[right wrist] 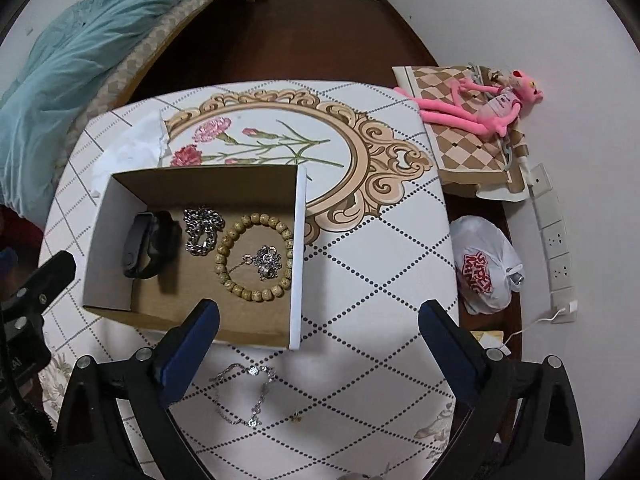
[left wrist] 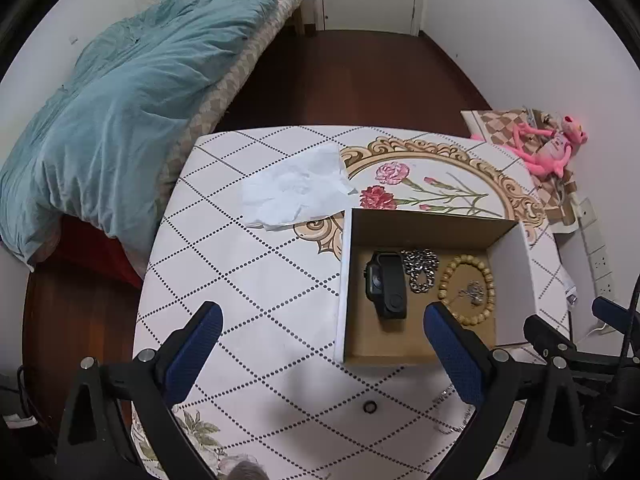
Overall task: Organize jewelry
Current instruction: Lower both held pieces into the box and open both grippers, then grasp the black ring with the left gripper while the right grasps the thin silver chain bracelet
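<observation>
An open cardboard box (left wrist: 436, 226) (right wrist: 298, 240) stands on the table. Inside lie a black smartwatch (left wrist: 386, 284) (right wrist: 150, 244), a silver chain (left wrist: 420, 274) (right wrist: 202, 230), a wooden bead bracelet (left wrist: 466, 290) (right wrist: 252, 256) and a small silver pendant (right wrist: 266, 264) within the bracelet's ring. A dark ring (left wrist: 369, 407) lies on the table in front of the box. A thin silver bracelet (right wrist: 250, 394) and a tiny gold charm (right wrist: 296, 417) lie on the table near my right gripper (right wrist: 318, 330). My left gripper (left wrist: 322, 334) is open and empty above the table. My right gripper is open and empty.
The table has a patterned cloth (left wrist: 248, 280) with a crumpled white paper (left wrist: 298, 188) at the back. A bed with a teal duvet (left wrist: 120, 120) is to the left. A pink plush toy (right wrist: 480, 106), a white plastic bag (right wrist: 486, 266) and a power strip (right wrist: 554, 236) are to the right.
</observation>
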A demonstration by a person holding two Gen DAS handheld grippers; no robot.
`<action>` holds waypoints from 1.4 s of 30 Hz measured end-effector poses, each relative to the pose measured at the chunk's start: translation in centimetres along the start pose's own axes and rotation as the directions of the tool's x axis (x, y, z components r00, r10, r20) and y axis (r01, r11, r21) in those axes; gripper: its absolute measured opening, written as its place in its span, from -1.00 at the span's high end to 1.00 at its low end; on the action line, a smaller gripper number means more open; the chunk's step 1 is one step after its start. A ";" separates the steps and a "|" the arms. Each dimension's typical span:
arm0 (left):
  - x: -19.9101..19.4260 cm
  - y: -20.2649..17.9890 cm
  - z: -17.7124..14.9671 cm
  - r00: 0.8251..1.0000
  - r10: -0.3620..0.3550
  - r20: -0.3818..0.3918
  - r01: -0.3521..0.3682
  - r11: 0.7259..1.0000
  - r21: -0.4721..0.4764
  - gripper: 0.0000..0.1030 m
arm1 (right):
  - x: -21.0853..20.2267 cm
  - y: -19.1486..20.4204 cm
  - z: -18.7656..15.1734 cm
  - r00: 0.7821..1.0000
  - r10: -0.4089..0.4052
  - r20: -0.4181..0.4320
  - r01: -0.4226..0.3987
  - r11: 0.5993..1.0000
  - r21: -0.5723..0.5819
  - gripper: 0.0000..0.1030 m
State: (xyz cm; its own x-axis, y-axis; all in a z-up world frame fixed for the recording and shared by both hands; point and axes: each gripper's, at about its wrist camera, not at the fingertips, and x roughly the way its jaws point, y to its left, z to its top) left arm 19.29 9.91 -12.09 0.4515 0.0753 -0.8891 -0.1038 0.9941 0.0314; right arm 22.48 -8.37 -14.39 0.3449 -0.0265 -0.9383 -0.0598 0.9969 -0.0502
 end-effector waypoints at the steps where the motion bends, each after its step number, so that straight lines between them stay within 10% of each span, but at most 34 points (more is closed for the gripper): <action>1: -0.5 0.0 -0.1 1.000 -0.003 0.009 0.003 1.000 -0.004 -0.99 | -0.6 0.0 -0.2 1.000 -0.001 0.013 0.001 1.000 0.001 -0.96; 27: -15.5 0.0 -4.6 0.974 -0.066 0.217 0.071 0.997 -0.015 -0.99 | -18.5 -1.7 -6.8 0.944 -0.005 0.330 -0.013 0.999 0.052 -0.96; 42: -6.0 2.1 -9.0 0.999 0.034 0.001 -0.034 0.995 -0.090 -0.99 | -6.7 -2.7 -9.9 0.987 0.136 0.090 -0.147 0.981 0.126 -0.70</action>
State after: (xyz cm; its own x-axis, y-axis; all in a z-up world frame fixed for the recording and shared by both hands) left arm 8.37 10.83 -10.78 0.4485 0.1096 -0.8870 -0.1983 0.9799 0.0207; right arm 11.03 -11.63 -11.37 0.4167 0.1164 -0.9015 0.0084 0.9912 0.1319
